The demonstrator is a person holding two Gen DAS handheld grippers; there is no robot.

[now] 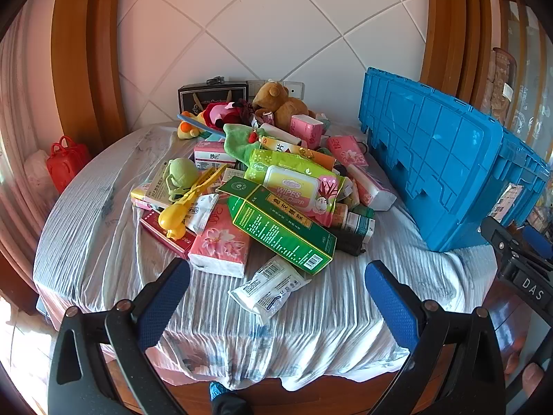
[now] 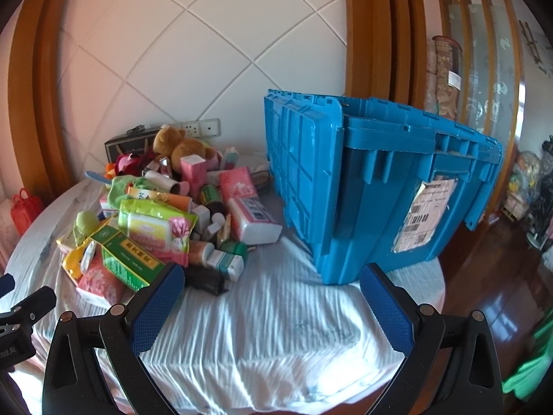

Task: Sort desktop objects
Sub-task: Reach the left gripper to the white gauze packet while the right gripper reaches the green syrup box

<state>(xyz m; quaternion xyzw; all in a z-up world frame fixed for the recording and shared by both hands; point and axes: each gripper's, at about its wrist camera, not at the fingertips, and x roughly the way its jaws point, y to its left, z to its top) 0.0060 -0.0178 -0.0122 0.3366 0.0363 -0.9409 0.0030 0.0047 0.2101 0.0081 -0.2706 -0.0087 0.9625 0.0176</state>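
Heaped pile (image 1: 262,186) of small goods on the cloth-covered tabletop (image 1: 103,242), ahead of the left fingers (image 1: 166,297) and ahead-left of the right fingers (image 2: 157,311). Nearest the left fingers: a white packet (image 1: 268,285), soft, light, probably slippery film, best pinched across its short width. Just beyond, a green box (image 1: 280,224), stiff cardboard and likely light, fit for a grip across its narrow sides. Pink tissue pack (image 1: 221,242) beside it, squashy, needing a grip across the middle. Wipes pack (image 1: 297,186) on top, floppy and likely heavier. Teddy (image 1: 276,103) at the far end, soft anywhere. Blue crate (image 2: 363,190) ahead of the right fingers, apparently with a lid flap hanging down its pile side. Both pairs of fingers spread wide, holding nothing.
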